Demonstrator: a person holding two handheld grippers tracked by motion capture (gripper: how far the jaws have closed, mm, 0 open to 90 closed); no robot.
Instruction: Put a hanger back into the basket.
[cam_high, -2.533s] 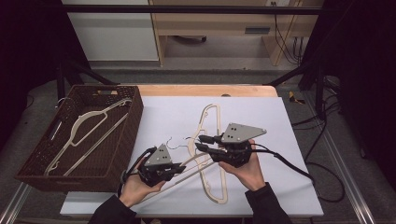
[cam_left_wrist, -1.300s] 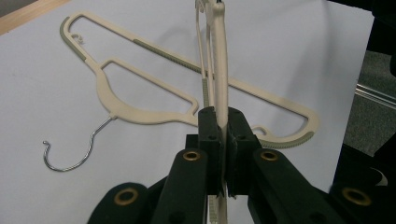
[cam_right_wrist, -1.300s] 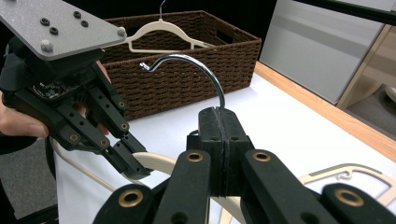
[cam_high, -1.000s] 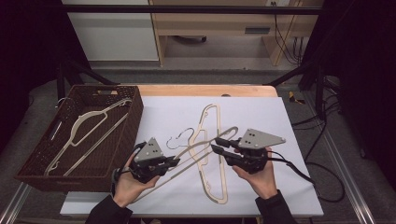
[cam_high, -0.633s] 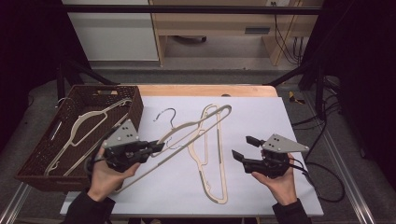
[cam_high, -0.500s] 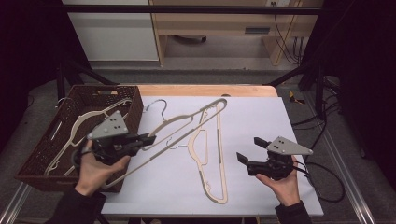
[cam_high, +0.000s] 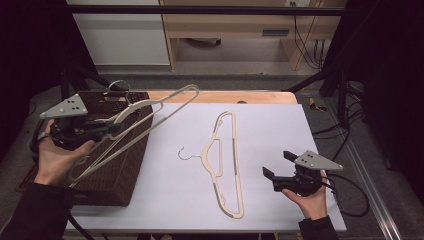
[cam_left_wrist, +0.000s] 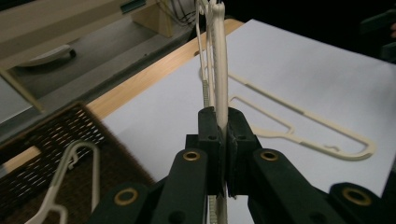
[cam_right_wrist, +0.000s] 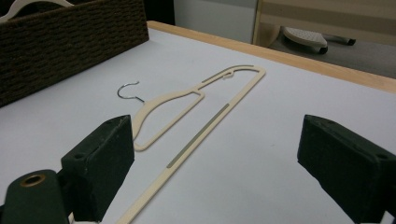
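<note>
High view, from the left: left gripper (cam_high: 111, 128) is clenched on a cream hanger (cam_high: 150, 112) raised over the wicker basket (cam_high: 120, 175); another cream hanger (cam_high: 226, 160) lies flat on the white tabletop (cam_high: 280, 130); right gripper (cam_high: 278, 165), jaws just spread, grasps nothing.

Table with white top sheet (cam_high: 270, 130) — wooden edge along the far side.
A cream hanger (cam_high: 226, 165) lies flat near the middle of the sheet, its metal hook pointing left; a dark wicker basket (cam_high: 117, 175) stands at the left edge — another pale hanger lies inside it.
</note>
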